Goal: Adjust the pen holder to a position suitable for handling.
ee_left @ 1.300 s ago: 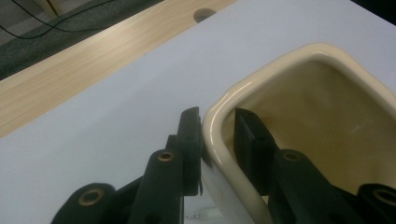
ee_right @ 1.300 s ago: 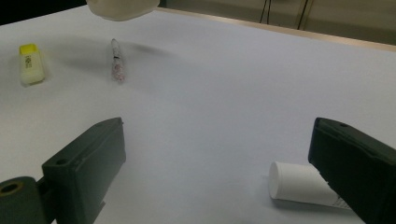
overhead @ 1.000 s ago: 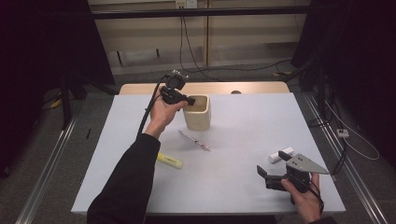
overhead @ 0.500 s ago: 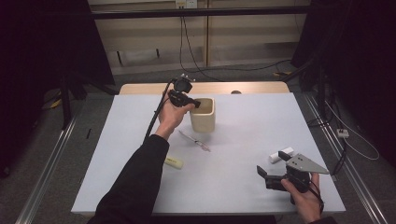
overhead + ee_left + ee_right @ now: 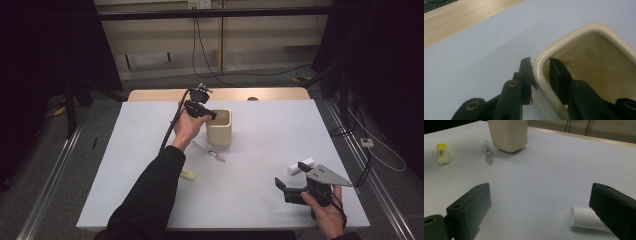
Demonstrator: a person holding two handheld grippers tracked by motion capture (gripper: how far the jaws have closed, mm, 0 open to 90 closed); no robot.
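The cream cup (image 5: 219,127) stands upright on the desk (image 5: 280,135), a little toward twelve o'clock from its middle, and your left gripper (image 5: 540,72) has it by the rim (image 5: 537,65): one jaw is outside the wall and the other inside, pinching the wall at the cup's nine o'clock side. That grip makes sense for a thing too wide to span: taking a single wall lets you lift or drag it without closing around the whole body.

The cup is a glossy, rounded-square pot with a thick rolled lip, pale outside and a shade darker inside. What shows of its inside holds nothing.

Just off its base toward seven o'clock lies a thin clear pen (image 5: 209,151), and farther the same way a small yellow-capped piece (image 5: 188,175).

Your right gripper (image 5: 540,206) waits near the five o'clock corner of the desk, held level, its jaws spread wide with nothing between them. A white tube (image 5: 586,220) lies on the desk just by one of them, apart from the pads.
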